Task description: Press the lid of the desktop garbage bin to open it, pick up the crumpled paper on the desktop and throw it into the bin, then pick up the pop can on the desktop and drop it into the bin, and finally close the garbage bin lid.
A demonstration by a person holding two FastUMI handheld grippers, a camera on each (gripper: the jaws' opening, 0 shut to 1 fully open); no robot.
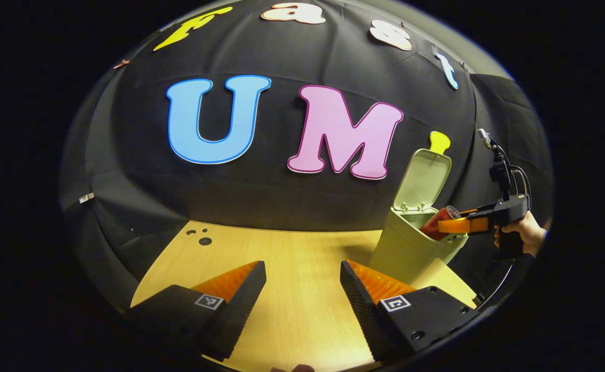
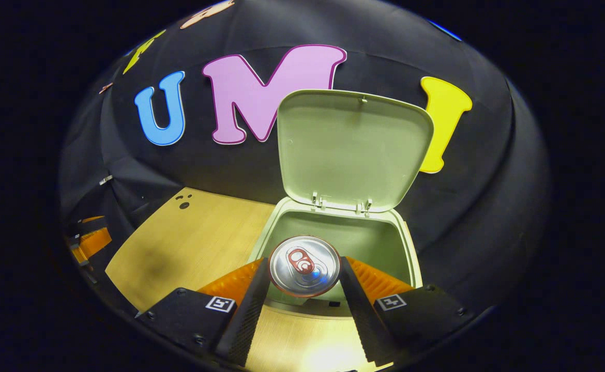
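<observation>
My right hand-held gripper clenches the pop can between both fingers, poised over the open garbage bin; the can's top faces the camera, its body hidden behind it; the bin's floor is hard to make out; the lid stands upright behind. My left hand-held gripper hangs released over the table, jaws apart.

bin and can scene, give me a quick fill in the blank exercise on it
1. The lid of the garbage bin is ____.
2. The right gripper is shut on the ____.
3. The can is held over the bin's ____.
4. The left gripper holds ____.

Missing words: open; pop can; opening; nothing
</observation>
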